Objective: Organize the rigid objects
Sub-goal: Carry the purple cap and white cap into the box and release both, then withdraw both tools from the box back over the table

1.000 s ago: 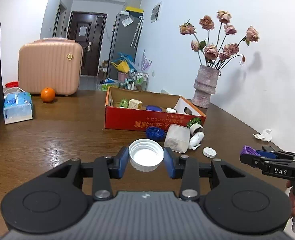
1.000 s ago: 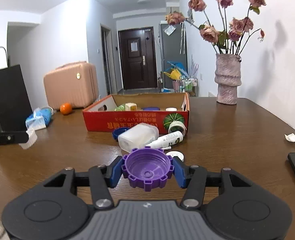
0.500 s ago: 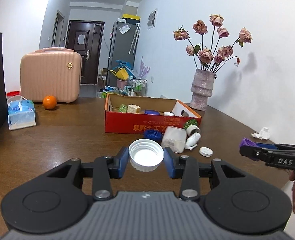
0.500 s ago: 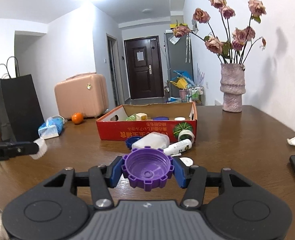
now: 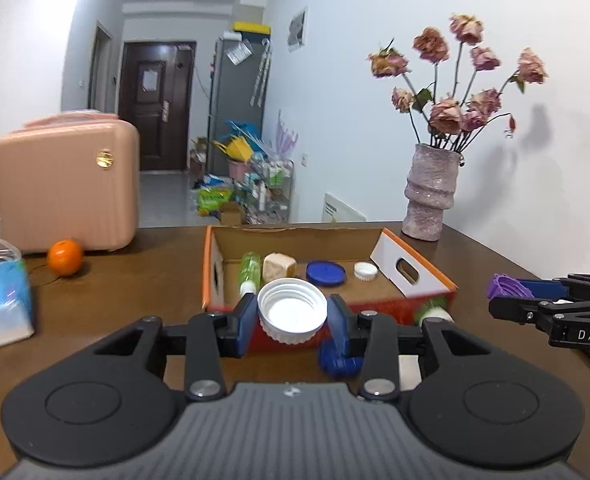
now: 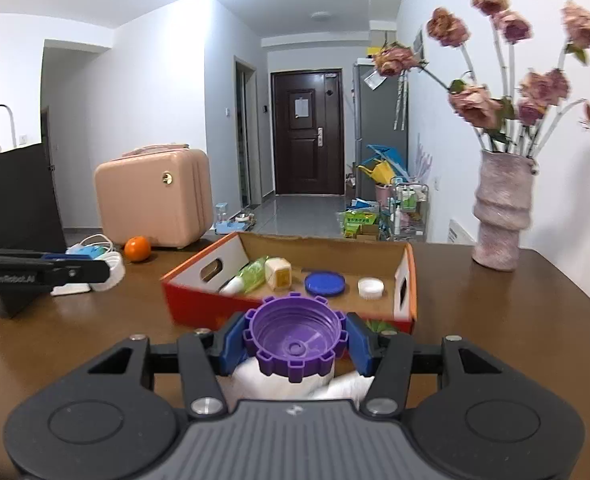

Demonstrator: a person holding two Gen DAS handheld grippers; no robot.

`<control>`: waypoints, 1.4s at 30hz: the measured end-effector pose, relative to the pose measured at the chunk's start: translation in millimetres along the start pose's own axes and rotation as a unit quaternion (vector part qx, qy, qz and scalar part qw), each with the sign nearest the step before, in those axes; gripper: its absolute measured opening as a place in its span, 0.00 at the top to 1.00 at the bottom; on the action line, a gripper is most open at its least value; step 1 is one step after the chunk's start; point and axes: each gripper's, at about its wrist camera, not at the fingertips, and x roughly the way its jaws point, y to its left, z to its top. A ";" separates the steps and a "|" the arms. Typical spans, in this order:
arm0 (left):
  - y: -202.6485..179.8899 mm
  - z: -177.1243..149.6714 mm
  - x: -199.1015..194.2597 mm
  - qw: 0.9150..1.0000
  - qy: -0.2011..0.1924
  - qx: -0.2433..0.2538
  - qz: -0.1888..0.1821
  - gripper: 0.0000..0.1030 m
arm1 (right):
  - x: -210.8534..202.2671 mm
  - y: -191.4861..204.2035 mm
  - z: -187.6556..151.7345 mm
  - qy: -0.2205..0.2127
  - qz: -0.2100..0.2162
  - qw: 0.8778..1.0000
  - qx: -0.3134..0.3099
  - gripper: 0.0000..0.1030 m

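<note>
Carrying step: left gripper (image 5: 292,317) clamps the white cap (image 5: 292,312); right gripper (image 6: 296,344) clamps the purple cap (image 6: 295,338). Box (image 5: 415,270) lies at 12 o'clock, just beyond both caps. Next move probably requires positioning each cap over the box floor, then releasing.

Both wrist cameras look forward and slightly down along their fingers, close over the table, facing the cardboard box (image 5: 411,276) (image 6: 199,276), hallway door and vase; each, perhaps blurred, catches the other gripper sideways
</note>
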 end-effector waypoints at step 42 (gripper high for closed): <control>-4.0 3.8 -16.4 0.998 0.019 0.039 0.049 0.08 | 28.3 -5.5 49.4 0.035 0.001 0.996 -0.085 0.19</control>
